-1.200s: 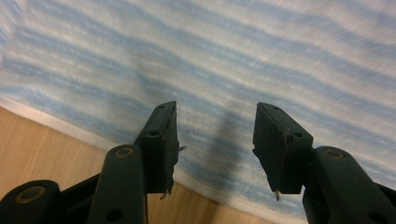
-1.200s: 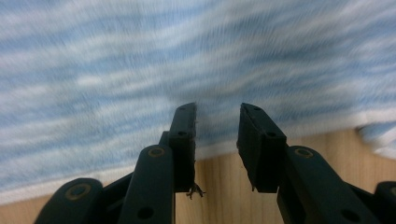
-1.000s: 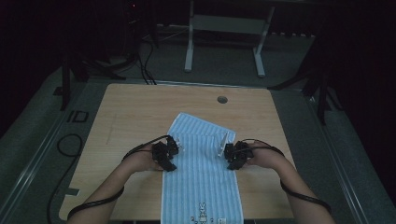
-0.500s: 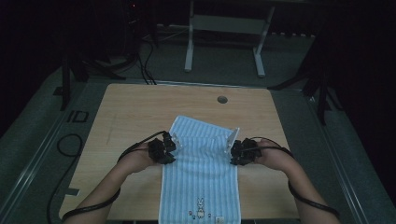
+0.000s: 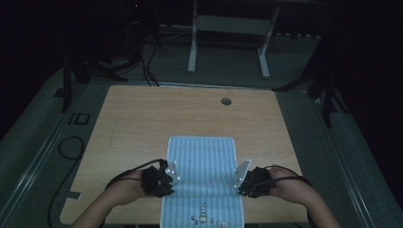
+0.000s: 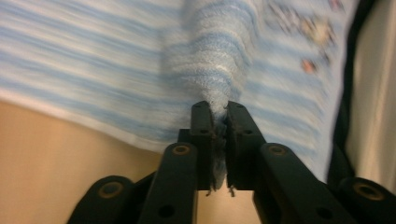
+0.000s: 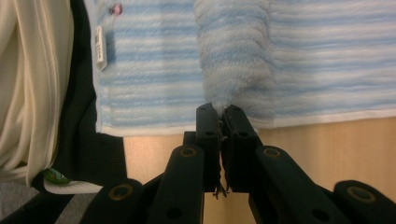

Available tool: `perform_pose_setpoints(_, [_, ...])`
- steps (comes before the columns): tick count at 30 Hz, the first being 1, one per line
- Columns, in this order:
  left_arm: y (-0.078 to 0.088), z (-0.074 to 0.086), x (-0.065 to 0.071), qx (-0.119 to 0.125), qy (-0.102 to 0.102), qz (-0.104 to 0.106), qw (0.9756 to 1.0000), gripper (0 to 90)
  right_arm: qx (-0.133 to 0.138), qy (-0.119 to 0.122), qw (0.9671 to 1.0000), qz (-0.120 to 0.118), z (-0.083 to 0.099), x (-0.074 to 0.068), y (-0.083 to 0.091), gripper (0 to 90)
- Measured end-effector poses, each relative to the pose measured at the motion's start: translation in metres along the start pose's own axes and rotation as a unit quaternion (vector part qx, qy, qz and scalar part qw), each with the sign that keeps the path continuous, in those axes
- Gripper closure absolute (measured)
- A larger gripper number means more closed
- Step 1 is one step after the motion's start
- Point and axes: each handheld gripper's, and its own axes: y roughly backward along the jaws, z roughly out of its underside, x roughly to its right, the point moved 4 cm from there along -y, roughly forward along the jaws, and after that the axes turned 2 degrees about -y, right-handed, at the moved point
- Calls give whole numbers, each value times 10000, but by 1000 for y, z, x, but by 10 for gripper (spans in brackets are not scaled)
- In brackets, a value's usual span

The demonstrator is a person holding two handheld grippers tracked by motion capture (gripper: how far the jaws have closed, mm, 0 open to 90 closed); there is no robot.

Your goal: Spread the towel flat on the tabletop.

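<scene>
Towel (image 5: 202,164), blue-striped, lies on our wooden table (image 5: 142,118), its near end over the edge; our left gripper (image 5: 167,176) pinches its left edge; our right gripper (image 5: 241,176) pinches its right edge, both raising corners.

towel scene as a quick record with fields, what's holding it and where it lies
item: blue and white striped towel, small rabbit print near the person's end
surface: wooden table, round hole toward the far edge
lay: far part flat on the table, near end at the table's front edge
left tool: jaws closed on a pinched-up fold of the towel, at its left edge
right tool: jaws closed on a pinched-up fold, at its right edge
label: small white tag at one corner
</scene>
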Motion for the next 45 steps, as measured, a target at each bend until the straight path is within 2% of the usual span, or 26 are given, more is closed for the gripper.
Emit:
perform_pose_setpoints(1, [-5, 1, 4, -81, -58, -12, 9999, 770, -52, -34, 9999, -139, 0, -1, -6, 840])
perform_pose_setpoints(2, [-7, 1, 4, -96, -24, 8, 10000, 768, -192, 35, 9996, -221, 2, -4, -13, 821])
perform_pose_setpoints(3, [-7, 2, 5, -88, -26, 55, 9999, 728, -248, 41, 9994, -240, 2, -4, -18, 782])
perform_pose_setpoints(5, [-1, 2, -1, 52, 28, 90, 9999, 640, -241, -15, 9990, -387, 2, -1, -20, 724])
perform_pose_setpoints(6, [2, 2, -4, 117, 63, 32, 9999, 622, -196, -19, 9992, -341, 1, 2, -19, 701])
perform_pose_setpoints(7, [7, 2, -10, 192, 107, -58, 9997, 583, -133, -76, 9992, -358, 1, 6, -17, 665])
perform_pose_setpoints(8, [12, 2, -20, 262, 209, -239, 9992, 544, -38, -128, 9992, -382, 0, 11, -14, 654])
perform_pose_setpoints(9, [15, 2, -28, 293, 269, -381, 9985, 538, 96, -142, 9996, -228, -1, 20, -9, 649])
perform_pose_setpoints(11, [16, 2, -46, 344, 395, -440, 9977, 535, 150, -368, 9992, -80, -3, 37, -4, 622])
perform_pose_setpoints(12, [15, 1, -54, 355, 465, -515, 9970, 511, 174, -384, 9991, 0, -3, 45, -2, 602])
perform_pose_setpoints(13, [13, 0, -60, 379, 484, -575, 9965, 507, 252, -417, 9988, 92, -4, 53, -1, 608])
perform_pose_setpoints(15, [6, -2, -72, 327, 555, -505, 9966, 506, 363, -520, 9980, -52, -7, 67, -2, 598])
perform_pose_setpoints(16, [-1, -3, -79, 244, 567, -565, 9965, 506, 404, -498, 9979, 4, -8, 72, -3, 604])
perform_pose_setpoints(17, [-6, -5, -82, 191, 541, -511, 9970, 507, 407, -560, 9976, 102, -9, 82, -7, 629])
perform_pose_setpoints(18, [-12, -6, -84, 140, 514, -454, 9975, 507, 323, -607, 9976, 36, -11, 87, -12, 629])
perform_pose_setpoints(20, [-20, -7, -89, -8, 468, -573, 9973, 507, 177, -444, 9988, 119, -12, 92, -23, 643])
perform_pose_setpoints(21, [-25, -7, -92, -87, 454, -595, 9972, 508, 85, -415, 9991, 82, -12, 95, -30, 654])
perform_pose_setpoints(23, [-30, -8, -95, -121, 492, -629, 9967, 519, -11, -480, 9988, 94, -12, 102, -41, 712])
perform_pose_setpoints(26, [-38, -8, -101, -172, 533, -549, 9969, 523, -76, -619, 9980, -26, -9, 109, -51, 716])
perform_pose_setpoints(28, [-38, -9, -106, -77, 619, -462, 9970, 521, -158, -702, 9974, -56, -6, 113, -56, 715])
perform_pose_setpoints(29, [-38, -10, -110, -89, 646, -483, 9967, 521, -226, -756, 9969, -51, -4, 117, -58, 715])
perform_pose_setpoints(31, [-38, -12, -116, -121, 640, -518, 9965, 522, -155, -870, 9961, -91, -4, 123, -58, 716])
perform_pose_setpoints(33, [-39, -16, -122, -162, 695, -589, 9957, 521, -195, -918, 9956, -15, -5, 131, -58, 716])
perform_pose_setpoints(38, [-41, -24, -137, -187, 664, -699, 9952, 514, -319, -1001, 9944, 126, -9, 150, -60, 717])
perform_pose_setpoints(45, [-41, -27, -168, -83, 949, -766, 9925, 488, -433, -1255, 9909, 219, -13, 181, -61, 693])
